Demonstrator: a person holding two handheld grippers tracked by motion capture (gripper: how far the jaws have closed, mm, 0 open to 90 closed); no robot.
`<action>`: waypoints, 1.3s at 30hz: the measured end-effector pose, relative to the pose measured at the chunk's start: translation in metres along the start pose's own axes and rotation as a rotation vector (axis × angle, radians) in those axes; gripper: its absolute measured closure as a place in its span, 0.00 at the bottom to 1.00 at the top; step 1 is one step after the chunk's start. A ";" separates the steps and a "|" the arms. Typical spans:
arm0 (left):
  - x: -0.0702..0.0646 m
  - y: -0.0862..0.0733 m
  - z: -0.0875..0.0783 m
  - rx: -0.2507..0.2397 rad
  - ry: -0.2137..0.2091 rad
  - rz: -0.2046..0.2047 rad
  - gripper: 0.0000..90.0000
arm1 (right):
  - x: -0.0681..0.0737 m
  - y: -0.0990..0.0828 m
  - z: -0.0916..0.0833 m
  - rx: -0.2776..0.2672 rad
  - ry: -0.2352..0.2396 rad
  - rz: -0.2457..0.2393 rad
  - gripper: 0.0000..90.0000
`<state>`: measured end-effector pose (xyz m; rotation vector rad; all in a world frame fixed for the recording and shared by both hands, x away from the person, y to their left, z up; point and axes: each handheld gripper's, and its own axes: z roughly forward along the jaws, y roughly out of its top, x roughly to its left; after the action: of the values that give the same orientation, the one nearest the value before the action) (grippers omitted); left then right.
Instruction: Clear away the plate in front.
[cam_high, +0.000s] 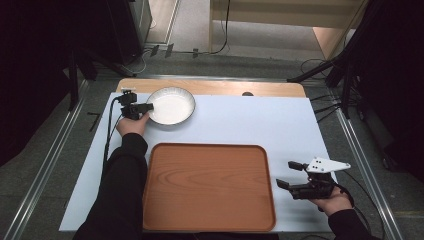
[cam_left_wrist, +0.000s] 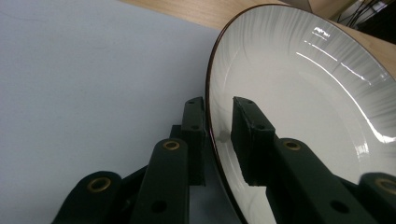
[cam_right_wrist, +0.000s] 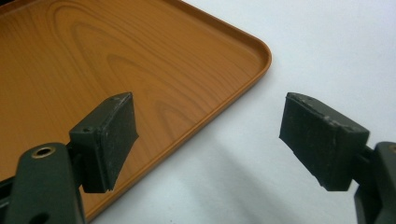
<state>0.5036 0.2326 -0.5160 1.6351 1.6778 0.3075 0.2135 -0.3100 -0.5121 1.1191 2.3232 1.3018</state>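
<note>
A white bowl with a dark rim sits at the back left of the white mat. My left gripper is at its left edge, one jaw outside the rim and the other inside the bowl. The jaws stand narrow around the rim, and a thin gap with a shadow shows between the inner pad and the bowl's wall. A wooden tray lies empty at the front middle. My right gripper hovers open just right of the tray's corner, nothing between its pads.
The white mat covers a wooden table whose bare back edge runs behind the bowl. Stand legs and cables cross the floor beyond the table's right side.
</note>
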 end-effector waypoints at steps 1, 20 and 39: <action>0.000 0.000 0.000 0.000 0.000 0.000 0.83 | 0.000 0.000 0.000 0.004 0.001 -0.002 0.22; 0.030 -0.003 0.009 0.000 -0.246 -0.326 0.94 | -0.003 -0.001 0.002 0.010 0.010 -0.002 0.22; 0.030 -0.002 0.002 0.015 -0.304 -0.381 0.93 | -0.004 0.000 0.002 0.004 0.010 -0.001 0.22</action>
<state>0.5070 0.2595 -0.5289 1.2622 1.7089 -0.1360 0.2167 -0.3117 -0.5140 1.1151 2.3340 1.3068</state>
